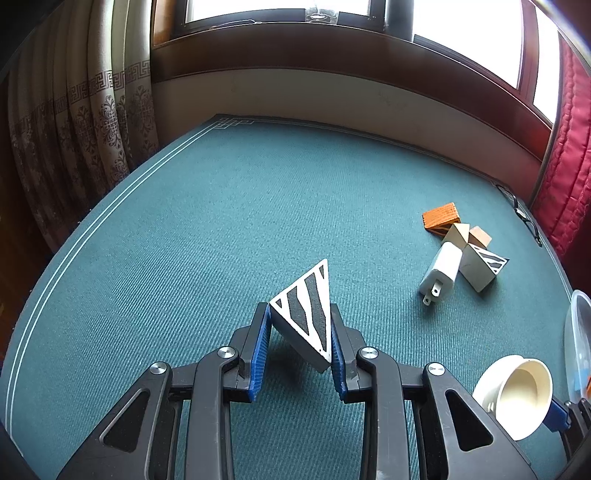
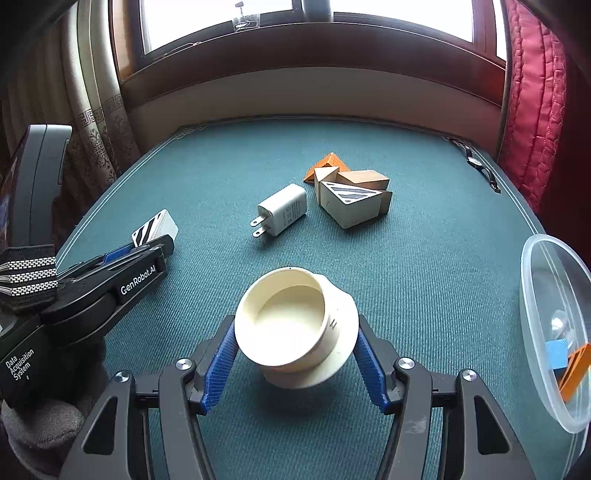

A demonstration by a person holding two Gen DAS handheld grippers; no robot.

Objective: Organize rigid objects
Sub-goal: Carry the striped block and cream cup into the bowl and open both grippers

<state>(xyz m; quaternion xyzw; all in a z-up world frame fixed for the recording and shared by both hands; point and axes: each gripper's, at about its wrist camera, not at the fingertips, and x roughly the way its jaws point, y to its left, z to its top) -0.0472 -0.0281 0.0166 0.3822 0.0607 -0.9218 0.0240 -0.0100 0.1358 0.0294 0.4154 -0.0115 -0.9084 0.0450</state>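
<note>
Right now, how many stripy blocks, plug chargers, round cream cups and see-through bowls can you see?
Stripy block: 2
Plug charger: 1
Round cream cup: 1
See-through bowl: 1
Total: 5

table: green cloth (image 2: 424, 280) with pale border lines | curtain (image 1: 92, 122) patterned, at left | red quilted fabric (image 2: 532, 110) at right | window (image 1: 461, 33) bright behind | wristwatch (image 2: 476, 164) near far right edge
</note>
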